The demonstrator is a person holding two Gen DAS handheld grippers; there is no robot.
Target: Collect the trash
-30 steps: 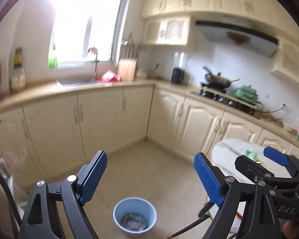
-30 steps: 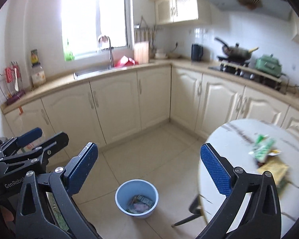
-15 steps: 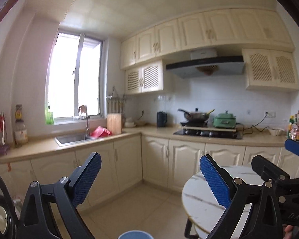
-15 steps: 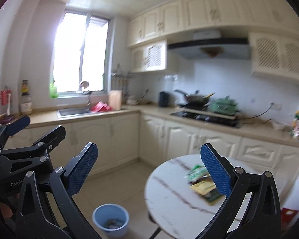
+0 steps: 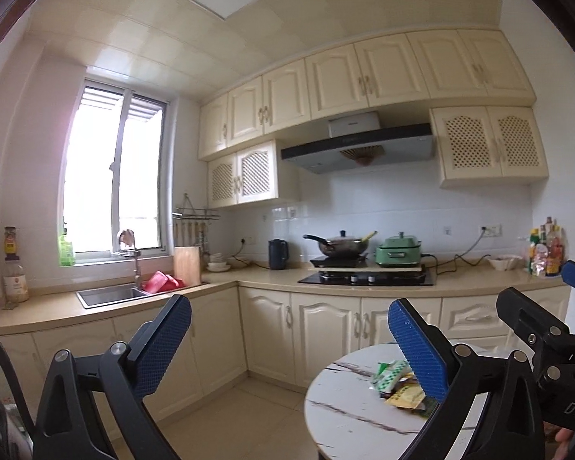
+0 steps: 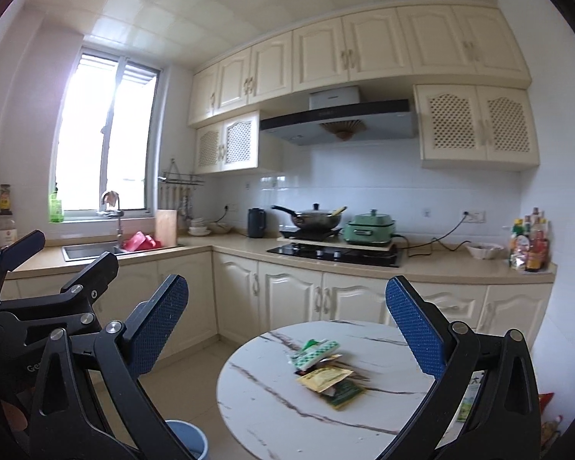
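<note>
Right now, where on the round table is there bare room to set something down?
On the table, the near left part is bare from the rim up to the wrappers, and so is the far edge toward the cabinets. The wrappers crowd the middle. The right side is hidden behind a finger of the right gripper.

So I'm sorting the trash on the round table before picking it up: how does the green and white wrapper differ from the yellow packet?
The green and white wrapper lies toward the far side of the pile, nearer the stove; the yellow packet lies nearer the camera. The wrapper looks crumpled and raised, the packet flatter. Both are small and lie in one overlapping pile on the marble table, neither held by a tool.
</note>
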